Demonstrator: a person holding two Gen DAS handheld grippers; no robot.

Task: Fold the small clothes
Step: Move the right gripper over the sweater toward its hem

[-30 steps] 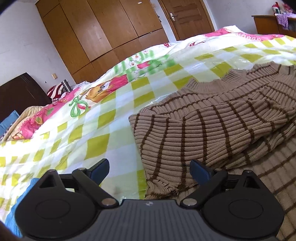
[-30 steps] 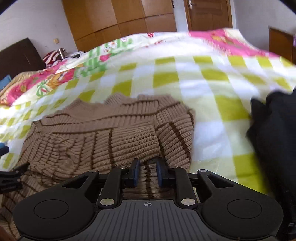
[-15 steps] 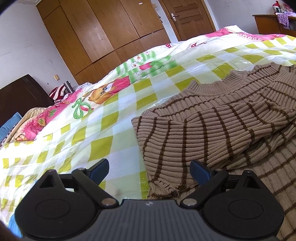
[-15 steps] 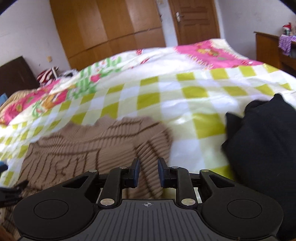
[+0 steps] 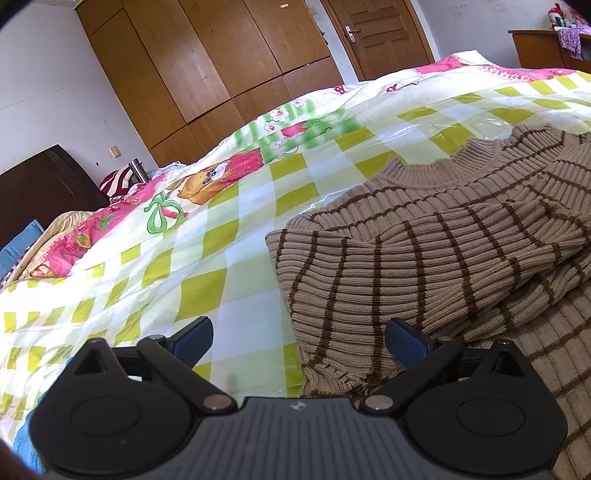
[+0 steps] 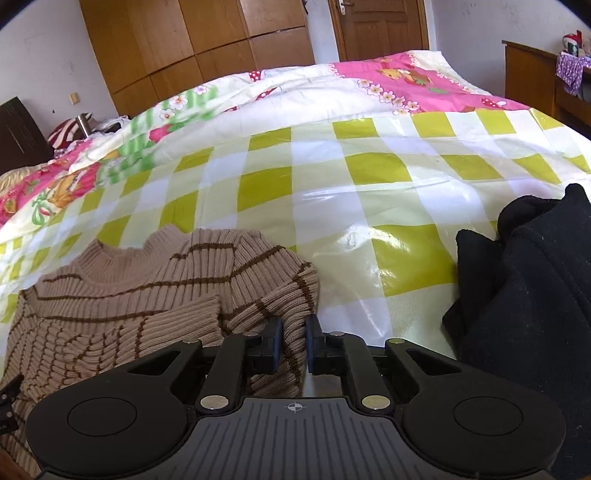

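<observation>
A tan ribbed sweater (image 5: pixel 424 258) with brown stripes lies on the bed, both sleeves folded in across its chest. My left gripper (image 5: pixel 301 341) hovers wide open over the sweater's near left edge, with nothing pinched. In the right wrist view the same sweater (image 6: pixel 147 306) lies at lower left. My right gripper (image 6: pixel 294 345) is above its right sleeve edge. Its jaws are closing to a narrow gap. Knit fabric shows through that gap, flat and not bunched by the pads.
A glossy green-and-white checked sheet (image 6: pixel 332 192) covers the bed over a pink cartoon quilt (image 6: pixel 406 81). A black garment (image 6: pixel 535 314) is heaped to the right of the sweater. Wooden wardrobes (image 5: pixel 221 66), a door (image 5: pixel 380 33) and a dresser (image 6: pixel 532 77) stand beyond.
The right gripper has moved to the right, from over the folded sleeves to the sweater's right edge, and its jaws have narrowed. More of the black garment shows. The left gripper has kept still.
</observation>
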